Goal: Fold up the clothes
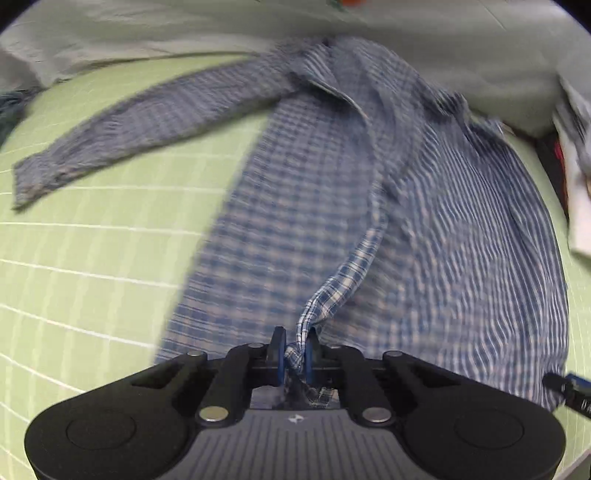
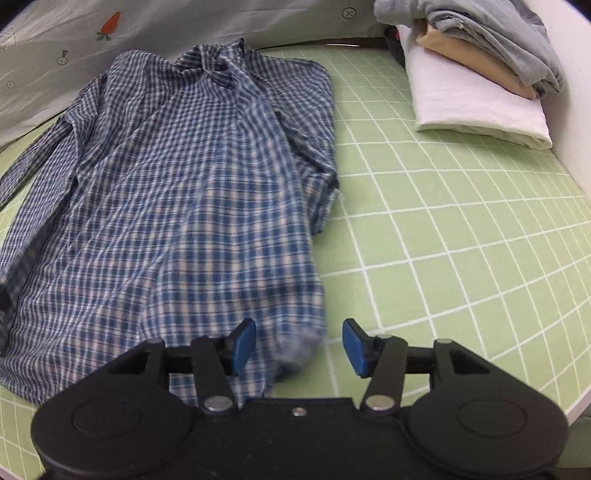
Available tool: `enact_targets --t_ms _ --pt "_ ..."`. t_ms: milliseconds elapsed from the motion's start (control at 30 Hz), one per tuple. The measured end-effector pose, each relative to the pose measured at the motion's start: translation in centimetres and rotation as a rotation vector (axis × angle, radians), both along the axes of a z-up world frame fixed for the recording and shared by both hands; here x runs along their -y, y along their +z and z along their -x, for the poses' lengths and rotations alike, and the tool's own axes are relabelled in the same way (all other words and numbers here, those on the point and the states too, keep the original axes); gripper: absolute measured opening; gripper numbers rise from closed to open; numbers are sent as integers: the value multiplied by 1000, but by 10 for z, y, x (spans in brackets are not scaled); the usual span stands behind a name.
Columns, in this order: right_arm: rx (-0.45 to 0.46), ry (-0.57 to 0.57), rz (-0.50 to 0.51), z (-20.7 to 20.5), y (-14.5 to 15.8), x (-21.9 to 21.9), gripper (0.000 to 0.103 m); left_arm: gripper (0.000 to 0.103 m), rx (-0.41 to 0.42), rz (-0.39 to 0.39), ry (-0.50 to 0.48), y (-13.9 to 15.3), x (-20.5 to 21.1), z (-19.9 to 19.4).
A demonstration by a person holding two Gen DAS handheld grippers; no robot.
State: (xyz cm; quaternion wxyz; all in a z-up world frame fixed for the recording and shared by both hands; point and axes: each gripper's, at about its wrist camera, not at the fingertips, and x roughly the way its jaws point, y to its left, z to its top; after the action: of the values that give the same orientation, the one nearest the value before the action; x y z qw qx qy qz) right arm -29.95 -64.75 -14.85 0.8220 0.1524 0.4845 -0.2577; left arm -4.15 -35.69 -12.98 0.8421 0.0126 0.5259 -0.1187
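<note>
Blue plaid shirt lies spread on the green grid sheet, collar at the far end by a pale printed cover, hem at the near end by both grippers.

Left gripper: fingers nearly shut, clamped on a bunched fold of the shirt's front edge. The fabric runs up from betw. the blue pads as a taut ridge toward the collar. One sleeve stretches out far left across the sheet. View is blurred w/ motion.

Right gripper: fingers about half open, nothing pinched. The shirt's near right corner sits in the gap betw. the pads, closer to the left pad, w/ fabric passing under that pad; right pad is over bare sheet, just beside the shirt's edge. Can't tell whether the left pad touches cloth.

Far right, well apart from the shirt: stack of folded clothes, grey on top, tan below it, white at the bottom.
</note>
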Motion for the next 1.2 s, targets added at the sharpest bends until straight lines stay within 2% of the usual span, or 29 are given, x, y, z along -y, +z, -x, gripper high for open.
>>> enact_targets --t_ms 100,200,367,500,633,833,900,933,967,1000,1033,1067,1133,1200 --pt "4 5 1 -9 0 -12 53 8 50 -4 75 14 -38 -10" --pt "-10 -13 10 -23 -3 -23 61 6 58 -6 152 20 -79 -20" --pt "-6 -29 24 -42 0 -49 62 5 61 -23 225 23 -136 -28" --pt "1 -11 27 -53 1 -77 62 5 24 -17 251 20 -175 -19" --pt "4 19 35 -62 1 -107 63 5 -15 -43 276 12 -196 1" --pt "-11 79 23 -83 -5 -128 65 6 -112 -19 350 3 -222 37" --pt "-12 96 22 -86 -4 -126 66 13 -124 -21 366 2 -220 41" --pt "-3 101 22 -87 -1 -122 66 22 -118 -24 369 5 -217 40" --pt "6 106 23 -88 2 -118 68 39 -112 -27 372 8 -214 38" --pt "15 110 24 -88 4 -113 72 50 -89 -36 369 12 -206 36" --pt "31 108 29 -89 7 -107 81 70 -62 -41 370 16 -199 35" --pt "46 106 34 -90 10 -100 86 79 -25 -37 371 21 -194 31" --pt "88 102 49 -85 23 -97 101 82 26 -31 365 29 -178 23" --pt "138 111 61 -85 30 -85 103 89 56 -22 347 35 -155 10"
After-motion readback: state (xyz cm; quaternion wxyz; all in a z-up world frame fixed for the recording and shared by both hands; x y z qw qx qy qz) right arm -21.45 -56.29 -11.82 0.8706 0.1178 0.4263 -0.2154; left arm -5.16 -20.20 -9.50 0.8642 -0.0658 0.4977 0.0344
